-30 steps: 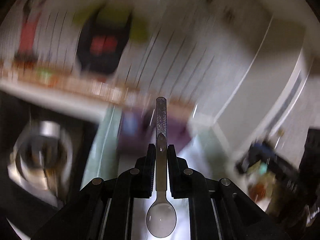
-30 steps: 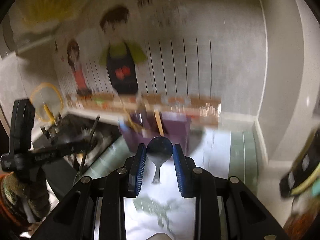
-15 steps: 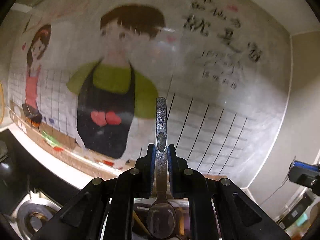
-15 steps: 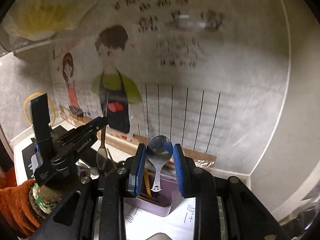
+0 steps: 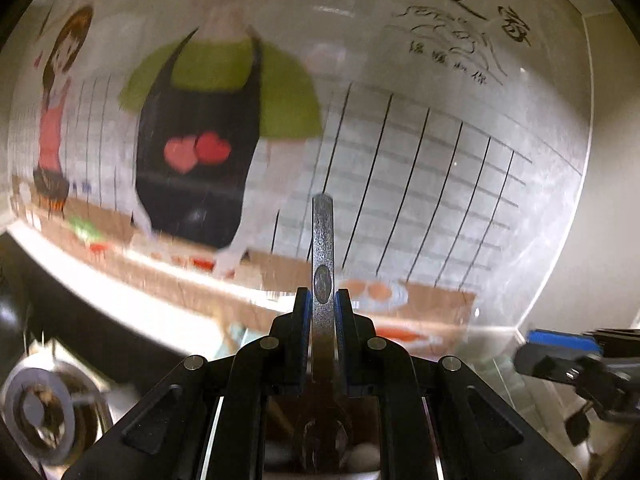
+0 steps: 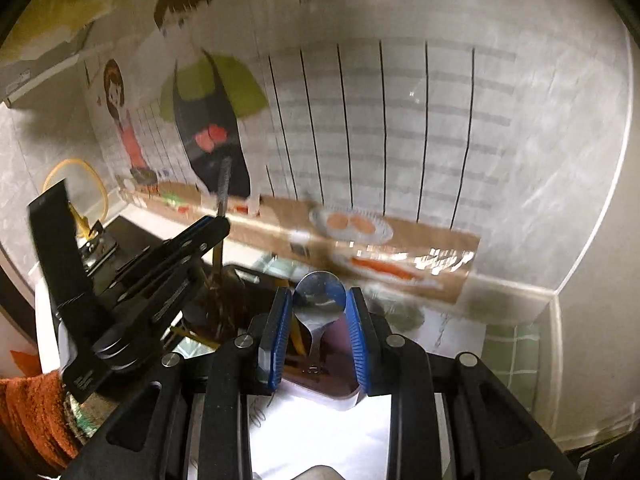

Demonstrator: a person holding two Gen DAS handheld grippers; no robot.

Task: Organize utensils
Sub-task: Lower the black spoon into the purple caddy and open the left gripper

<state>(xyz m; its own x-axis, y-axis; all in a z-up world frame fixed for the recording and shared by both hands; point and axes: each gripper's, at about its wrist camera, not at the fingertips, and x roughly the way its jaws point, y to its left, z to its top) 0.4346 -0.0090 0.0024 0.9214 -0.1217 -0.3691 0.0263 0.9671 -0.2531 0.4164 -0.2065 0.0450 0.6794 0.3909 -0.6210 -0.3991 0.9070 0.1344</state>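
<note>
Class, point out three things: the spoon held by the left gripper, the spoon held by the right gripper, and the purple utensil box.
Left gripper's spoon point(image 5: 323, 240), left wrist view, handle.
Right gripper's spoon point(image 6: 320, 294), right wrist view, bowl.
Purple utensil box point(image 6: 340, 394), right wrist view, front wall.

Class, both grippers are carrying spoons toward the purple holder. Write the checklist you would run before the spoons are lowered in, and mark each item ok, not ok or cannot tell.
1. Left gripper clamped on its spoon's handle: ok, pads press both sides.
2. Right gripper gripping its spoon by the bowl: ok.
3. Left spoon's bowl pointing down for insertion: ok, handle sticks up.
4. Purple holder below the right gripper: ok, seen just behind the fingers.
5. Free room in the holder among the chopsticks: cannot tell, blurred and partly hidden.
6. The two grippers clear of each other: ok, a gap shows in the right wrist view.
</note>
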